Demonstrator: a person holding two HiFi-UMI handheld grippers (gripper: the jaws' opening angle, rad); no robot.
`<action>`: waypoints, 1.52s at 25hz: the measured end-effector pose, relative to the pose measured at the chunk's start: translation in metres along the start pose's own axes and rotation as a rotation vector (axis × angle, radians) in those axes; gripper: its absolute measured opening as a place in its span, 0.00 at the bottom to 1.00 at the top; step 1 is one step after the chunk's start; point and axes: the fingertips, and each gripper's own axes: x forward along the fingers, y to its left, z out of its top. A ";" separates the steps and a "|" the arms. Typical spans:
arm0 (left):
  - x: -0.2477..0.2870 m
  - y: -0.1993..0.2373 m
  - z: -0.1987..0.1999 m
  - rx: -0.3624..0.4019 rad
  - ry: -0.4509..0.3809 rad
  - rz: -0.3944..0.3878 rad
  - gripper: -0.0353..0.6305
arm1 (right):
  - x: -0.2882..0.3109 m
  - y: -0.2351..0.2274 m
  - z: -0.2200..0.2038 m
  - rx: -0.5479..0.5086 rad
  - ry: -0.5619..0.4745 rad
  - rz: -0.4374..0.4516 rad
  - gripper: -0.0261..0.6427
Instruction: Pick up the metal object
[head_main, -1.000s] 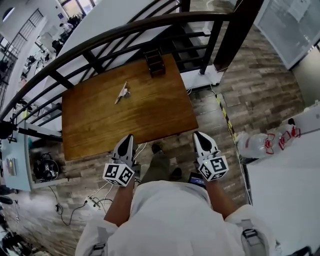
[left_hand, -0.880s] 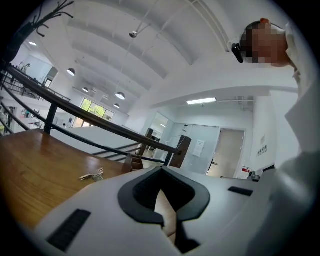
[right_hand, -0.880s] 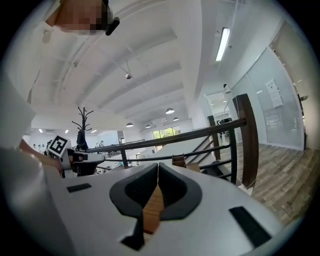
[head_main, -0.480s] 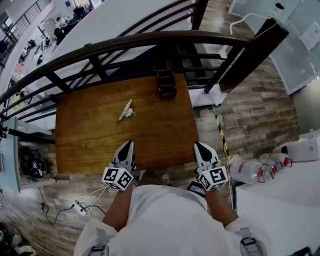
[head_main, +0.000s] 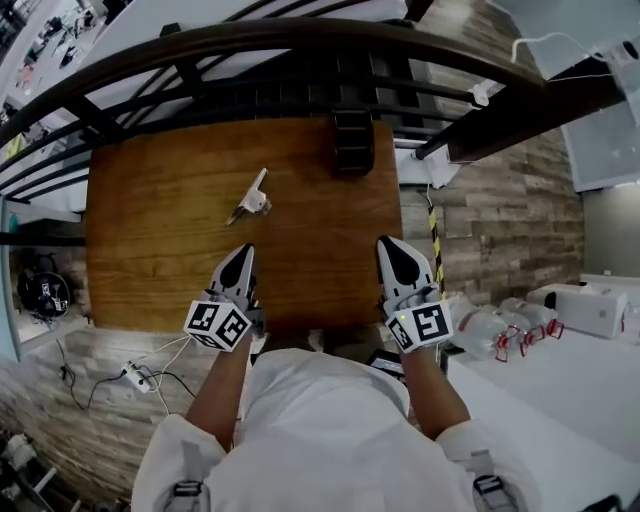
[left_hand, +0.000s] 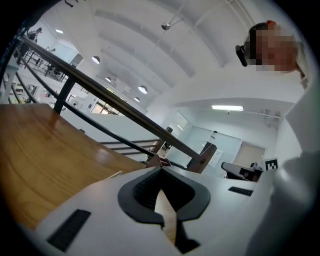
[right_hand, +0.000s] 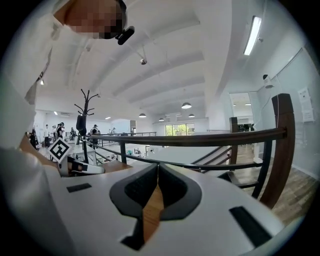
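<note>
Metal object (head_main: 250, 197), head view: flat on wooden table (head_main: 150, 250), long axis diagonal, near-left to far-right, slim end pointing at the far railing (head_main: 300, 35); ahead of left gripper (head_main: 244, 252), apart | left gripper view: jaws together, empty | right gripper view: right gripper (right_hand: 157, 166) jaws together, empty

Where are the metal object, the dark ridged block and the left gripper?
metal object (head_main: 250, 198): head view, its middle.
dark ridged block (head_main: 352, 143): head view, its top face.
left gripper (head_main: 243, 252): head view, closed fingers' tips.
</note>
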 end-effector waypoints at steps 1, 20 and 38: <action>0.007 0.007 -0.003 -0.042 0.002 -0.002 0.07 | 0.008 0.001 0.000 -0.003 -0.002 0.013 0.08; 0.073 0.106 -0.086 -0.932 -0.139 -0.022 0.21 | 0.094 -0.006 -0.053 0.017 0.125 0.220 0.08; 0.109 0.140 -0.113 -1.269 -0.205 0.008 0.31 | 0.104 -0.033 -0.072 0.091 0.174 0.150 0.08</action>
